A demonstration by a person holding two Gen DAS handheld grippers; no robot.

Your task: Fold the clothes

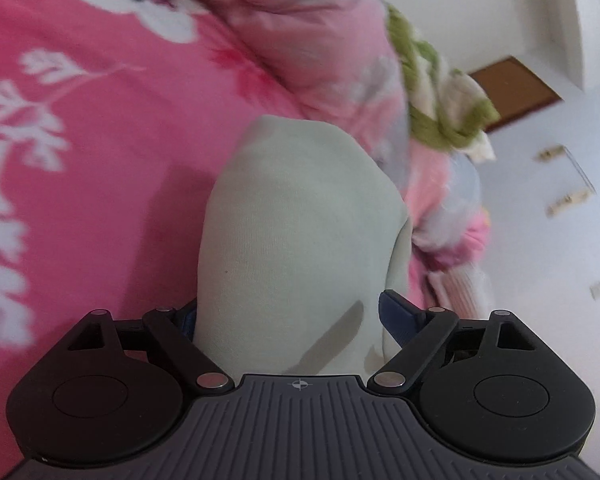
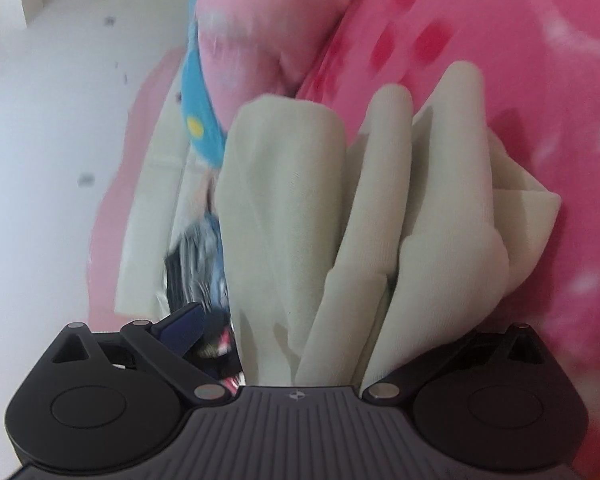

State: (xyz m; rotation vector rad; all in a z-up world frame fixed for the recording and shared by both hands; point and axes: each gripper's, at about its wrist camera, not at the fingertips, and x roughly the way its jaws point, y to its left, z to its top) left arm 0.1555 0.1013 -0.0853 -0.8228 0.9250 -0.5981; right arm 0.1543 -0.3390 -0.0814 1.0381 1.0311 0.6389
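Two claws are counted — the left claw (image 1: 288, 312) and the right claw (image 2: 300, 328) — one per view. One pale green garment (image 1: 300, 220) is seen between the left claw's fingers, and what appears to be the same cloth (image 2: 320, 216) is bunched between the right claw's, in about three upright folds. One pink flowered sheet (image 1: 100, 160) is spread beyond the claws. One green-and-white knitted piece (image 1: 440, 100) is counted up and right of the left claw; one blue strip with one yellow dot (image 2: 196, 120) up and left of the right claw.
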